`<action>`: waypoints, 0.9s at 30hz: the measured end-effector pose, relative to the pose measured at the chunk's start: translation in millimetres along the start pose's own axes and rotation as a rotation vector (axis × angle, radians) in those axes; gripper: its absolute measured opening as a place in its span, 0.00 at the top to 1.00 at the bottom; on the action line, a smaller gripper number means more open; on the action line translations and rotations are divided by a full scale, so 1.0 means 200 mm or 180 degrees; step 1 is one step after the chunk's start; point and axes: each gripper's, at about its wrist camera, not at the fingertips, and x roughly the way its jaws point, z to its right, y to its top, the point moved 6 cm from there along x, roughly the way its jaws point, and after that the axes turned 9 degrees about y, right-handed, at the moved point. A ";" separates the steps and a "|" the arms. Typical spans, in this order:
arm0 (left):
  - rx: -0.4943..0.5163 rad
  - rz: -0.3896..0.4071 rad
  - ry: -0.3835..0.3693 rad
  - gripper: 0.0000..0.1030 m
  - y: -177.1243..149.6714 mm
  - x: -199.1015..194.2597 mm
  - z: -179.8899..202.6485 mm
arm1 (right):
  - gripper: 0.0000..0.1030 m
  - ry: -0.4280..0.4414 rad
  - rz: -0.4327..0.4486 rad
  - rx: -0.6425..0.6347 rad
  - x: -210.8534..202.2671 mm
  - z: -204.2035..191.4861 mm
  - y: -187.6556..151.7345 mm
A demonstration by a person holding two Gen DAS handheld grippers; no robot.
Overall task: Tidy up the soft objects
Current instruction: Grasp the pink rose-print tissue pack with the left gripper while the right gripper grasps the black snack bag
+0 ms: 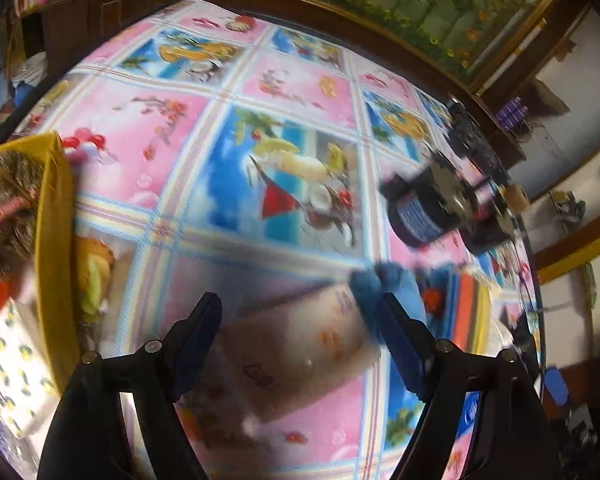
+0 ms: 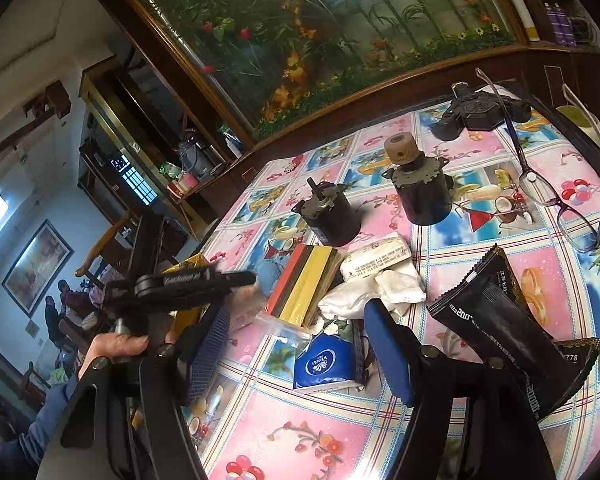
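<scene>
In the left wrist view my left gripper [image 1: 296, 304] is open above the flowered tablecloth. A pale, blurred tissue pack [image 1: 300, 344] lies on the cloth between its fingers, and no pad presses on it. A fluffy blue thing [image 1: 374, 280] lies at the right fingertip. A yellow box [image 1: 54, 240] at the left holds a brown furry toy [image 1: 8, 200]. My right gripper [image 2: 296, 316] is open over a blue tissue pack [image 2: 324, 364] that rests on the table. White tissues [image 2: 380, 288] and a striped sponge stack [image 2: 304, 284] lie just beyond it.
Two black motors [image 2: 332, 216] [image 2: 420, 196] stand mid-table, with glasses [image 2: 556, 192] and a black sachet [image 2: 500, 320] to the right. A black device [image 2: 480, 112] lies at the far edge. A hand [image 2: 116, 344] holds the left gripper [image 2: 180, 280]. A wooden cabinet backs the table.
</scene>
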 end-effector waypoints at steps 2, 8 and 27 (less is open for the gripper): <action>0.0082 -0.0069 -0.0148 0.24 -0.08 -0.03 0.03 | 0.28 -0.0002 0.0016 -0.0009 -0.01 0.00 0.00; 0.0432 0.0025 0.0014 0.24 -0.23 -0.12 0.14 | 0.27 -0.0152 0.0123 -0.0071 -0.06 0.01 0.03; 0.0902 0.0456 0.0768 0.48 -0.32 -0.03 0.24 | 0.21 -0.1467 -0.0365 -0.0326 -0.14 0.41 0.00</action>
